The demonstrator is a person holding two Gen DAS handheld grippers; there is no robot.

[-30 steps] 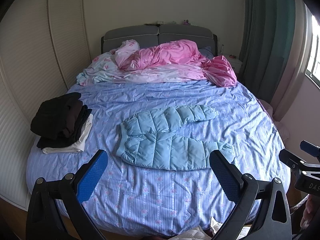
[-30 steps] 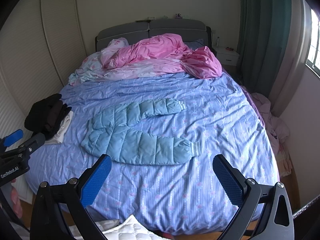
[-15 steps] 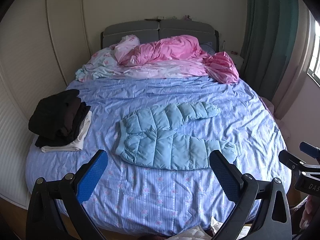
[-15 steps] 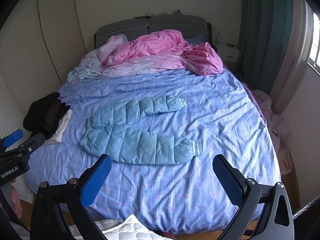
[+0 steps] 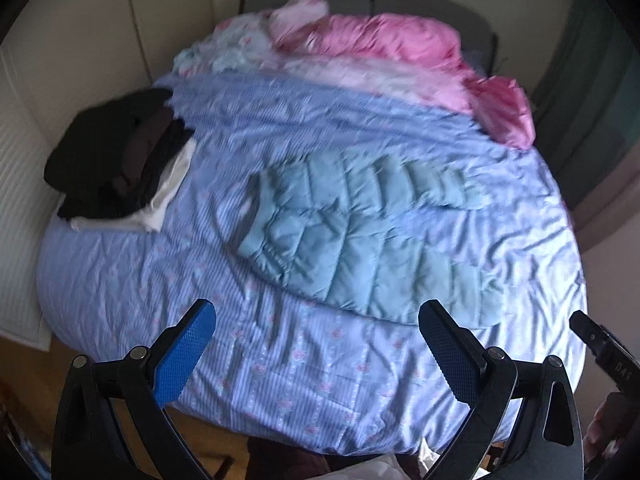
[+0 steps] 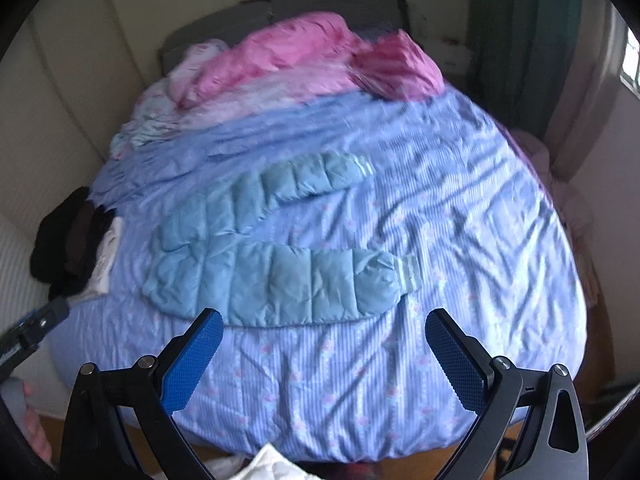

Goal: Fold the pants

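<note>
Bed point(image 5: 280, 380) fills both views, covered by one wrinkled blue striped sheet. Pink duvet point(image 5: 400, 40) lies bunched at the headboard end. One pair of pale blue quilted pants point(image 5: 360, 240) lies flat mid-bed, both legs spread apart, nothing on top. One stack of dark folded clothes point(image 5: 116, 160) sits well left of the pants. Left gripper point(image 5: 316, 344) and right gripper point(image 6: 322, 344) hover above the near edge, jaws wide apart, empty.

left claw point(image 5: 316, 344) spread wide, right claw point(image 6: 324, 352) likewise
</note>
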